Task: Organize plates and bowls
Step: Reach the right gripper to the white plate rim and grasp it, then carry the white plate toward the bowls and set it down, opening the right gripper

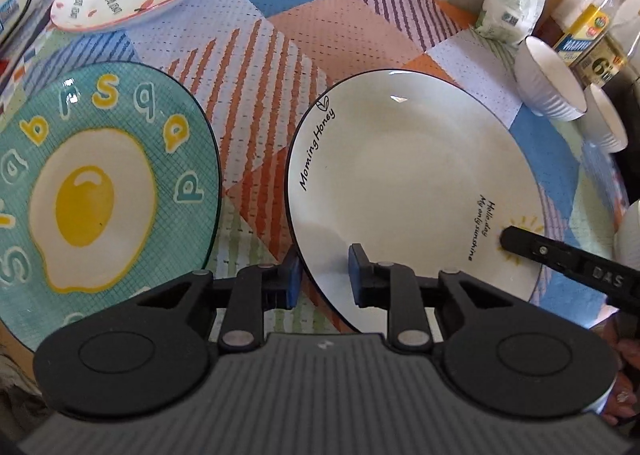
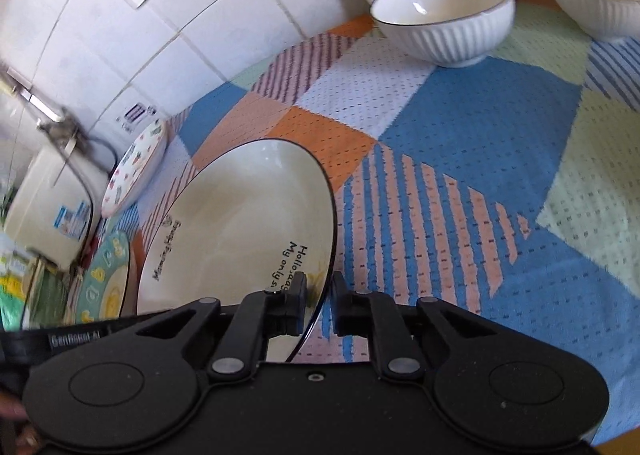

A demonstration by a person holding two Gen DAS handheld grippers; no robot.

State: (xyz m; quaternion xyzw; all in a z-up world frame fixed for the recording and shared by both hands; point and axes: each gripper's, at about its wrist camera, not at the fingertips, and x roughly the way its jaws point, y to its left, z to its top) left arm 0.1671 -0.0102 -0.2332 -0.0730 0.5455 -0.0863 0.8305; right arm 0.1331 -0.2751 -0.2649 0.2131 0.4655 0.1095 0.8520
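White bowls (image 2: 444,11) number two, plates (image 1: 416,191) three.

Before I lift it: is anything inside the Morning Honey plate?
No food or dish lies in the Morning Honey plate. Only one finger of each tongs reaches inside the rim, left tongs and right tongs. What is beneath it is hidden.

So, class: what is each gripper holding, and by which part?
Both hold the cream plate by its rim: left gripper at the near-left edge, right gripper on the sun-print side.
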